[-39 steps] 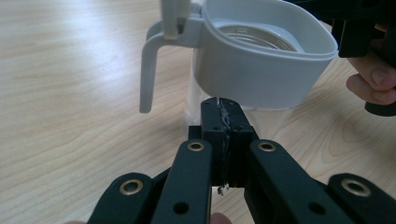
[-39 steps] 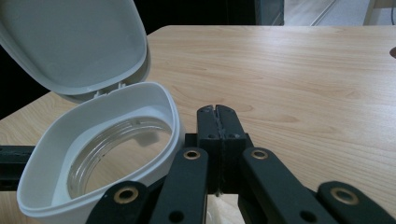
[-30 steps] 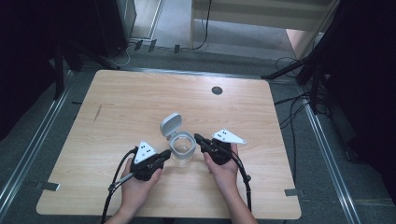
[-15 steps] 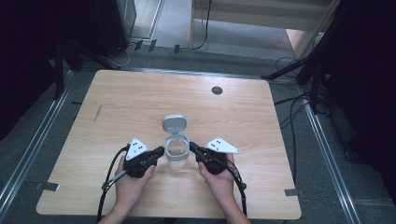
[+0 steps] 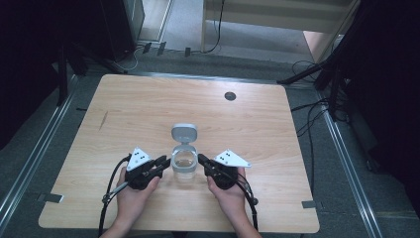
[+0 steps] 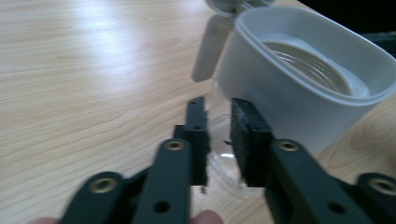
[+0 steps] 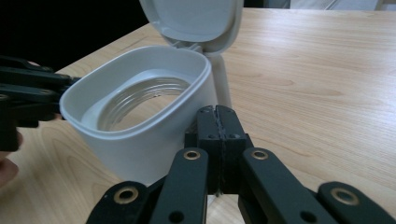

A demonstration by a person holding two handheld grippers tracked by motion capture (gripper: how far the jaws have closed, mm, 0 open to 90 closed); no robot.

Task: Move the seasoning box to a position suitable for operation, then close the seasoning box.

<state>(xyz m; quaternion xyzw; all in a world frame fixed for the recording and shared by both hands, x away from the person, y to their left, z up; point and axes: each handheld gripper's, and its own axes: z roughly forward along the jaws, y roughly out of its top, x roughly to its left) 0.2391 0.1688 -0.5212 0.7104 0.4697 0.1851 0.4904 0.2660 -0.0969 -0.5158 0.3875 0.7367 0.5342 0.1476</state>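
Observation:
A clear container [image 5: 184,167] with a wide white collar stands on the wooden table [image 5: 148,109], its flip lid [image 5: 183,133] hinged open and upright behind it. My left gripper [image 5: 166,161] lies at its left side. The left jaws have just been opening; in the left gripper view, the gripper [image 6: 218,105] shows a narrow gap, with the container [image 6: 299,93] just beyond the tips and nothing pressed between the pads. My right gripper [image 5: 200,158] rests against the container's right side. In the right gripper view, the gripper [image 7: 217,112] is shut with its pads together, beside the collar [image 7: 140,135] and below the lid [image 7: 196,18].
A round black grommet [image 5: 230,95] sits in the table's far half. Both forearms come in over the near edge. Cables trail from each gripper toward the person. Metal floor rails [image 5: 341,148] run along both sides of the table, and dark stands and cables stand beyond.
Both hands and the container have slid a little toward the near edge. The left jaws, closed before, now stand slightly apart.

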